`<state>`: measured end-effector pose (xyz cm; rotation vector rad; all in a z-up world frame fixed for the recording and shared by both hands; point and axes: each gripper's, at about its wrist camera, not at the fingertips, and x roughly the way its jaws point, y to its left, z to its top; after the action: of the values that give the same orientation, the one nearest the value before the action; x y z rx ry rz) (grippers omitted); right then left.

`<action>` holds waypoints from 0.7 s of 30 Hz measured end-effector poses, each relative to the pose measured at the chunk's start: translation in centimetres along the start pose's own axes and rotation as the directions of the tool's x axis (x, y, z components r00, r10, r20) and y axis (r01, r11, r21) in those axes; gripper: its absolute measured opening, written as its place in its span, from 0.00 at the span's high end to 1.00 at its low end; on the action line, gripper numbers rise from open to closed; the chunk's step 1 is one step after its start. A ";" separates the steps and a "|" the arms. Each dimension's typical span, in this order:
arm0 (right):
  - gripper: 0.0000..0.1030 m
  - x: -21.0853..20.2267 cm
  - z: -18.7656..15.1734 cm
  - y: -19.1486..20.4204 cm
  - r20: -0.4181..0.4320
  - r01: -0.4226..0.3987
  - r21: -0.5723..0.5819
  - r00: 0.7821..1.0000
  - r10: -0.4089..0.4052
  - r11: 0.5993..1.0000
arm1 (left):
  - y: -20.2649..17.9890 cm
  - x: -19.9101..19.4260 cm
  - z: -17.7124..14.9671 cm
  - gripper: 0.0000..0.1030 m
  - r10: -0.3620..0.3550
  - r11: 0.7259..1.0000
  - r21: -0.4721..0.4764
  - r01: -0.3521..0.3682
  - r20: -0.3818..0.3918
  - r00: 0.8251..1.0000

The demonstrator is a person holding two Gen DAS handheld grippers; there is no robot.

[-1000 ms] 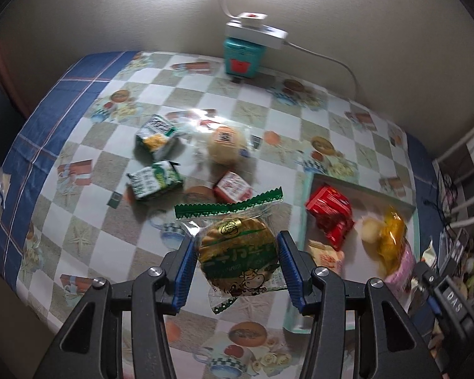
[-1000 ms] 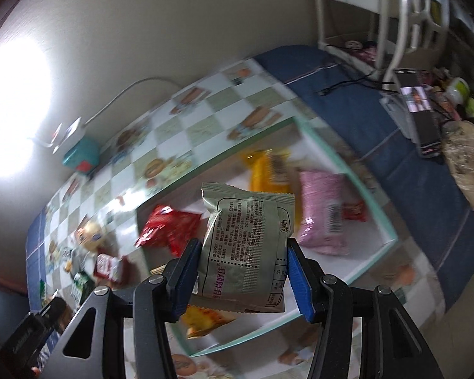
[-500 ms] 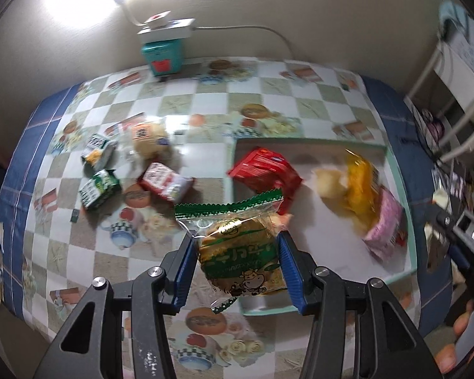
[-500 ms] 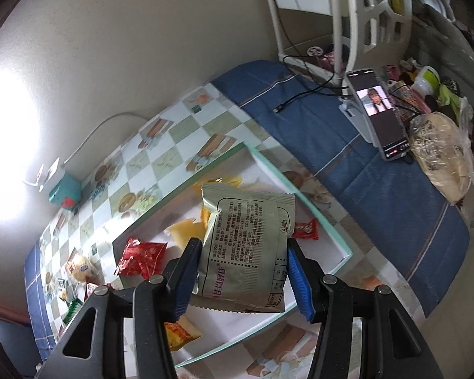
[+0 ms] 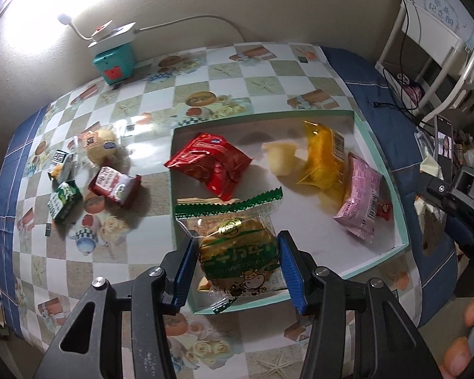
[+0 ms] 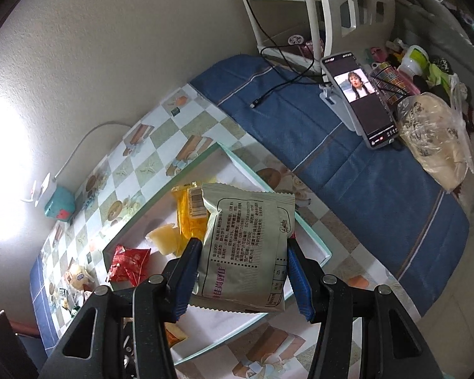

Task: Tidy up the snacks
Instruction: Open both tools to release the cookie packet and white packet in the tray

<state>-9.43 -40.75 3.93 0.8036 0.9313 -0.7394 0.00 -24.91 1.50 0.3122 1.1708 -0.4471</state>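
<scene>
Two claws, both loaded: left claw (image 5: 237, 263) clamps a green-wrapped biscuit pack (image 5: 237, 246) over the tray (image 5: 391, 189), six o'clock edge; right claw (image 6: 241, 274) clamps a grey pouch (image 6: 246, 246), hiding tray contents behind.

On the surface (image 5: 262, 85) a shallow tray (image 5: 391, 186) sits toward the right end, with loose snacks outside it to the left: a round bun (image 5: 99, 147), a small packet (image 5: 115, 186) just before it, and two smaller packs (image 5: 64, 202) farther left. Inside the tray, a crinkled packet (image 5: 210, 164) lies at the left, a small lump (image 5: 281, 156) (perhaps a jelly cup) in the middle, a wrapped cake (image 5: 322, 158) beside it, and a flat packet (image 5: 360, 195) by the right wall. A box (image 5: 113, 61) stands at the back against the wall. The left gripper (image 5: 237, 268) holds a biscuit pack (image 5: 237, 249) over the tray's near left corner; the right gripper (image 6: 241, 279) holds a pouch (image 6: 246, 249) over the tray. Right of the tray, a phone (image 6: 360, 98) leans on a stand.
</scene>
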 end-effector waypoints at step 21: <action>0.44 5.4 -1.9 0.8 -0.197 -0.031 -0.021 0.980 0.026 0.999 | -0.7 2.9 0.7 0.49 -0.011 1.000 0.014 0.011 0.023 1.000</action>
<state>-7.29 -39.75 -1.40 0.8780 1.1019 -0.6304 1.09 -26.35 -0.94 0.3121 1.1480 -0.4679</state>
